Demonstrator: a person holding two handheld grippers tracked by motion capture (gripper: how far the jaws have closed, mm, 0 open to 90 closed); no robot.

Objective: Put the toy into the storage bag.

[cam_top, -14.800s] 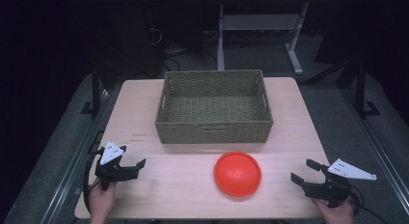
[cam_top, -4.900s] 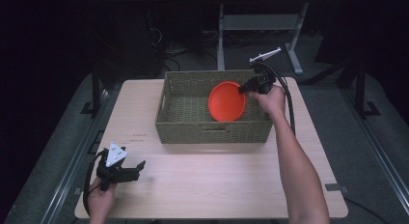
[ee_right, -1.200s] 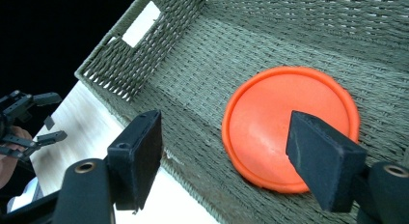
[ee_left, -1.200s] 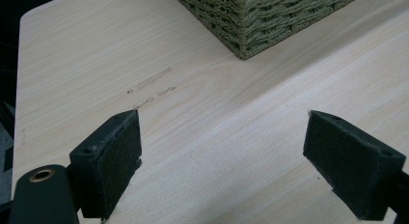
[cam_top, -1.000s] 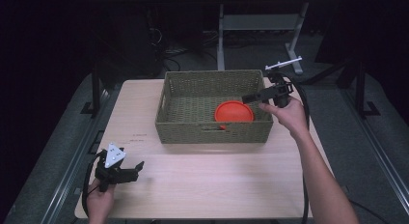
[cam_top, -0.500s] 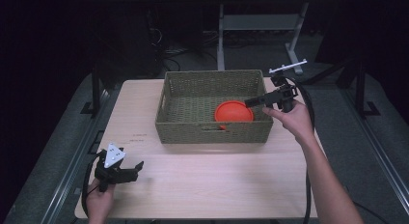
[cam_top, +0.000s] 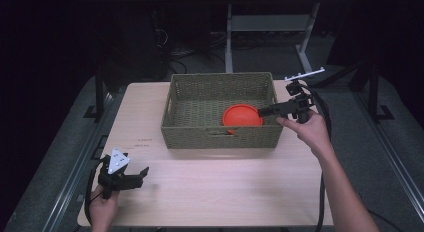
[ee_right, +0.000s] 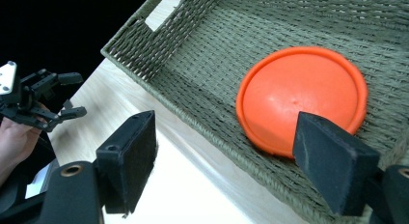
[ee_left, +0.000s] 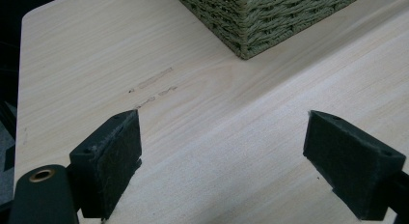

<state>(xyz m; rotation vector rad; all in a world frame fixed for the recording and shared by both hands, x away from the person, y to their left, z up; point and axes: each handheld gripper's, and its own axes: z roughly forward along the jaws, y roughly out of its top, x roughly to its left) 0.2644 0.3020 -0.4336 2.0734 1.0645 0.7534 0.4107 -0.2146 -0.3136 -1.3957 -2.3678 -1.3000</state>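
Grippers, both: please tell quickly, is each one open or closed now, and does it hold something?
Left gripper: open, holding nothing, over the table.
Right gripper: open, holding nothing; the orange disc lies free in the basket.

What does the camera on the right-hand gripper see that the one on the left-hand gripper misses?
The right gripper view looks into the basket at the orange disc lying flat on its floor, with the left gripper and the hand that holds it far off. The left gripper view has faint marks on the wood and one outer corner of the basket. Both share the woven basket, the pale table, and a pair of black jaws standing wide apart with nothing between them.
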